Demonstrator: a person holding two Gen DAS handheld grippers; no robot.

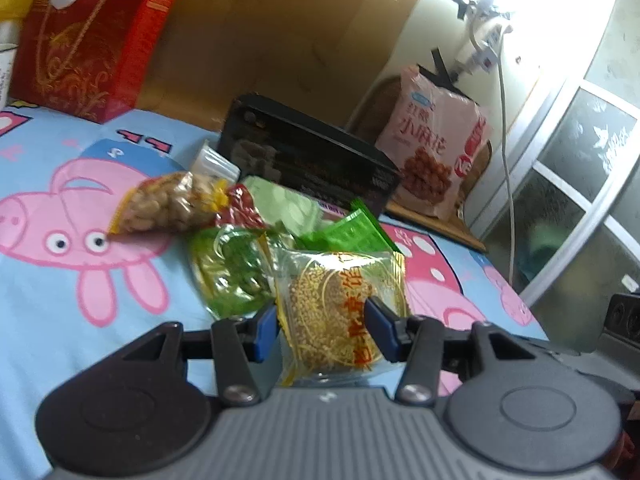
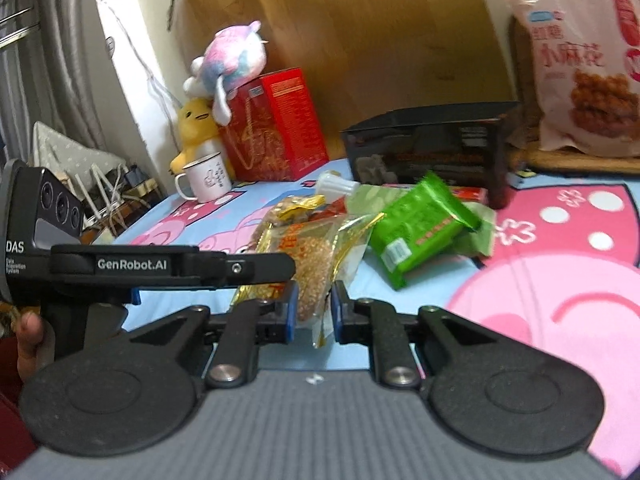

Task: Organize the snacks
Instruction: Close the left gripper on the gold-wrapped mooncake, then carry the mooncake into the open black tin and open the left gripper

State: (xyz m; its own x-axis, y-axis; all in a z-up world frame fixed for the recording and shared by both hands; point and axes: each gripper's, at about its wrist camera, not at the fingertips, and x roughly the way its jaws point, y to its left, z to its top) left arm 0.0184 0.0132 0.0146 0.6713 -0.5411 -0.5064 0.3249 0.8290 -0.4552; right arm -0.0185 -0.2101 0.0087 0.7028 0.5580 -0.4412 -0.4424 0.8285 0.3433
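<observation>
Clear seed-cake packet (image 1: 340, 316) sits gripped by both left claw (image 1: 322, 326) and right claw (image 2: 313, 307).

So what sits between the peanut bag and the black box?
In the left wrist view, a clear zip bag lies between the peanut bag and the black box.

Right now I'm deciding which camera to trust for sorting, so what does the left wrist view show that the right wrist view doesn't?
Only the left wrist view shows the bag of peanuts, the window and the power strip on the wall.

Only the right wrist view shows the white mug, the yellow plush, the pastel plush on the red box, and the left gripper from the side.

Both show the sesame snack pack, the black tray, the red box, the pink twist-snack bag and green packets.
</observation>
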